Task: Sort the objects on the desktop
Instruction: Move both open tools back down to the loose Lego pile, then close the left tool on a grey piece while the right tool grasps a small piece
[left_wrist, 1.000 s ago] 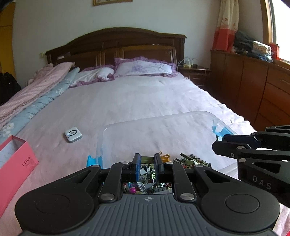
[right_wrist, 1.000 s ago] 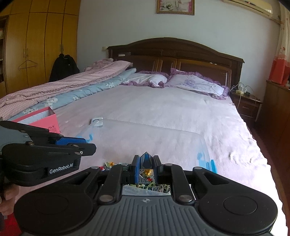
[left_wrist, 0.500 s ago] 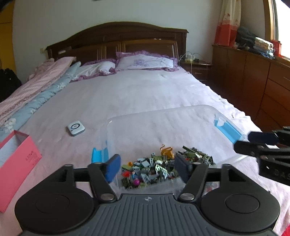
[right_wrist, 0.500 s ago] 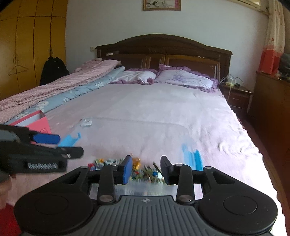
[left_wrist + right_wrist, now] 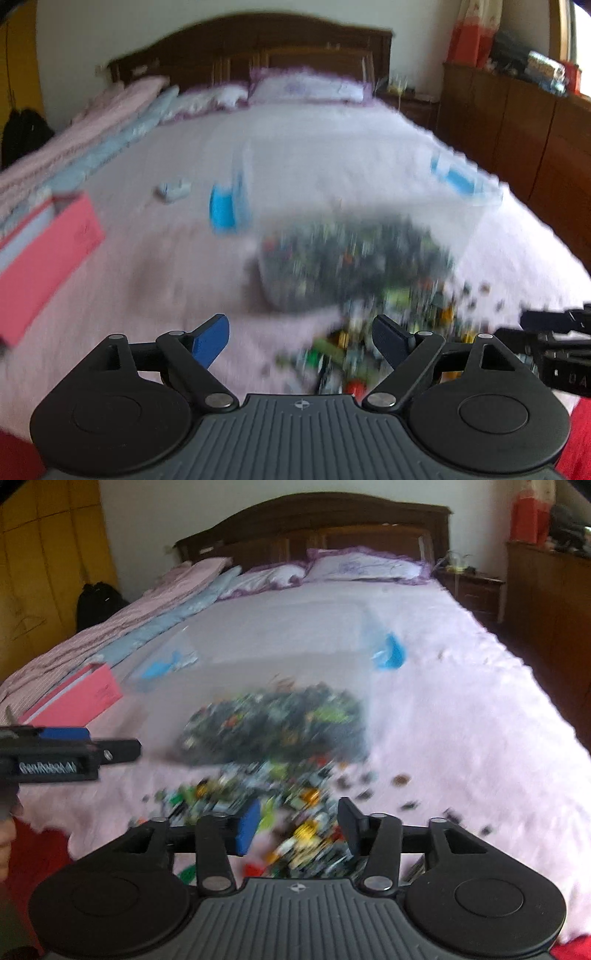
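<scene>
Spilled toy bricks (image 5: 280, 775) beside clear bin (image 5: 476, 206)

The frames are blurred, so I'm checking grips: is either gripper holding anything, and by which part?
Nothing is held. The left gripper and right gripper are both opening, apart from the clear bin, over spilled bricks.

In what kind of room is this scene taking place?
It is most likely a bedroom in a home. A large bed has a dark wooden headboard and pillows, and wooden cabinets stand beside it.
</scene>
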